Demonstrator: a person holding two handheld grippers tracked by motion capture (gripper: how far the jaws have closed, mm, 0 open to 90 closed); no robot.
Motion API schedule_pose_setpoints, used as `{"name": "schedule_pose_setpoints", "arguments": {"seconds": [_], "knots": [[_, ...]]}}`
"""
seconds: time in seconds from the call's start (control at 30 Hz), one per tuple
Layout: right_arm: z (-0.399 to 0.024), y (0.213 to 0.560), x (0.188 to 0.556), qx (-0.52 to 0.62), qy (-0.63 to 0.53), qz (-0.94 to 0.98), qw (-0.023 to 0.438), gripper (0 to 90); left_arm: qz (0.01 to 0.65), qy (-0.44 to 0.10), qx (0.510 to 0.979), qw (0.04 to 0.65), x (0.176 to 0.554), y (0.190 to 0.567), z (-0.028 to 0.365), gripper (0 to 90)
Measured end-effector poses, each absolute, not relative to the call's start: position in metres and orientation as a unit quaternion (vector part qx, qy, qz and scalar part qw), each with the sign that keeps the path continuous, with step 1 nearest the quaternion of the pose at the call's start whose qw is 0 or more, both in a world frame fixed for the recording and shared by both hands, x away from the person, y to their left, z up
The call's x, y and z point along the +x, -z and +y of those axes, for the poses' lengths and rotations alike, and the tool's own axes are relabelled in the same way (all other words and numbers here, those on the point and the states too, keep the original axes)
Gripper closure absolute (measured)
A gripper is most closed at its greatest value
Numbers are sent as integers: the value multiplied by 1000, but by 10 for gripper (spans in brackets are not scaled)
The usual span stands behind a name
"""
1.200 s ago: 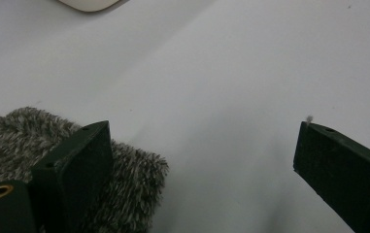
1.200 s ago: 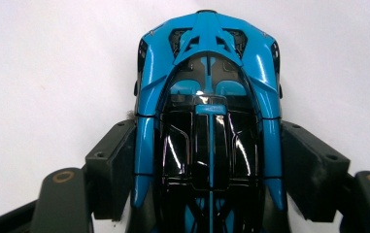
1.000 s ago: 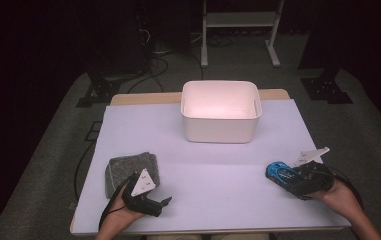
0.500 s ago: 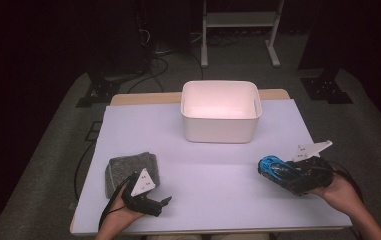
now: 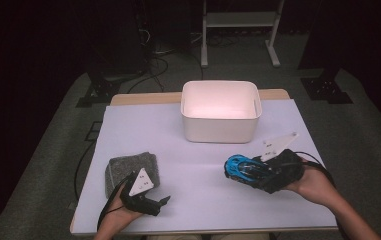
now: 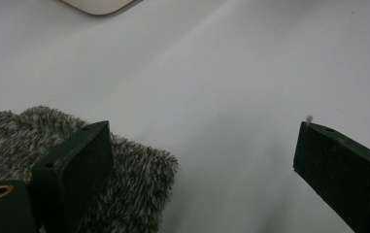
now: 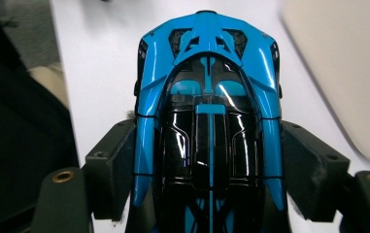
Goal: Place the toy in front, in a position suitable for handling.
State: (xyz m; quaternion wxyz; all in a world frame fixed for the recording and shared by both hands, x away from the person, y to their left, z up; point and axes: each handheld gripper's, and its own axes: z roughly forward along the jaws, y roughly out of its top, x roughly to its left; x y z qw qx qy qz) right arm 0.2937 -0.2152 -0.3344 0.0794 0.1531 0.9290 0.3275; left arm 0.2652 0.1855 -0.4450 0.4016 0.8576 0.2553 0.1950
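Note:
A blue and black toy car [image 5: 242, 169] hangs above the white table, with my right gripper [image 5: 252, 173] shut on its sides. The right gripper view has the car [image 7: 207, 97] nose forward between the two black jaws of that gripper [image 7: 207, 127], which press on its flanks. My left gripper [image 5: 164, 201] rests near the table's front left with its jaws wide apart and nothing between them [image 6: 202, 136]. A grey fuzzy cloth [image 5: 128, 167] lies just behind and beside it, and its left jaw stands over the cloth's edge [image 6: 139, 179].
A white rectangular bin [image 5: 218, 131] stands at the back middle of the white table [image 5: 198, 200], with nothing seen inside. Its wall looms at the right of the right gripper view [image 7: 338, 73]. Dark floor, cables and a stand's legs lie beyond the table.
My right gripper has lifted and carried the blue car leftward, nearer the bin's front. The left gripper and the grey cloth have stayed put.

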Motion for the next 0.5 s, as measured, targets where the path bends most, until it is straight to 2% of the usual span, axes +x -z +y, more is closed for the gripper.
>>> {"name": "schedule_pose_setpoints", "arguments": {"seconds": [0.27, 0.5], "knots": [[-156, 347, 295, 93, -315, 943, 47, 270, 259, -196, 855, 404, 266, 443, 191, 68], [-126, 369, 300, 70, -299, 951, 28, 270, 264, -198, 851, 408, 267, 443, 194, 67]]}}
